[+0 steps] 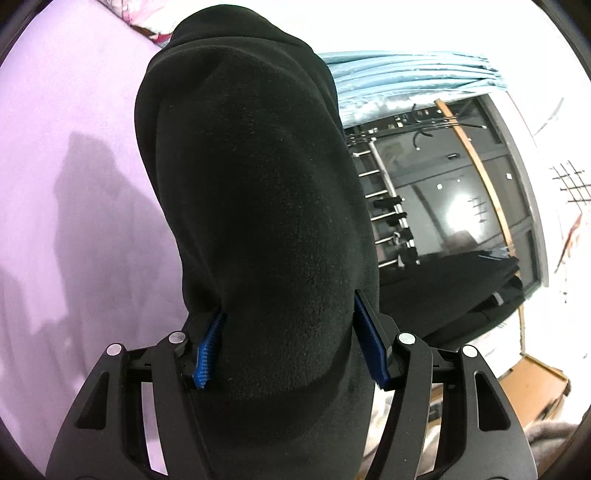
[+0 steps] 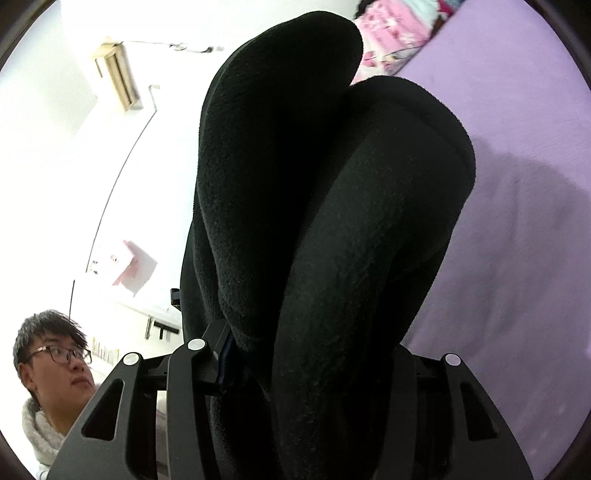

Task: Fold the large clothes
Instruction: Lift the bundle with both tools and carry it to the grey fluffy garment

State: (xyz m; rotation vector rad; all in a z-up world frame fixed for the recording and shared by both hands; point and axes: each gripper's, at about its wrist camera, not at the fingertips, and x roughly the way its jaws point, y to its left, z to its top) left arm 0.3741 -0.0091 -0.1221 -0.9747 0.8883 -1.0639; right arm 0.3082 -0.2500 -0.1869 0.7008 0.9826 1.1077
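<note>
A black fleece garment [image 1: 258, 192] fills the middle of the left wrist view, bunched in a thick roll between the blue pads [image 1: 207, 354] of my left gripper [image 1: 291, 343], which is shut on it. In the right wrist view the same black fleece [image 2: 332, 221] hangs in two thick folds through my right gripper [image 2: 314, 354], which is shut on it; its fingertips are mostly hidden by cloth. Both grippers hold the garment lifted above a lilac bed sheet [image 1: 74, 184], which also shows in the right wrist view [image 2: 517, 221].
A dark window [image 1: 461, 192] with a teal curtain [image 1: 406, 74] and a metal rack [image 1: 384, 206] lies to the right. A pink patterned cloth [image 2: 391, 33] lies at the bed's far end. A person with glasses [image 2: 55, 365] stands at lower left by a white wall.
</note>
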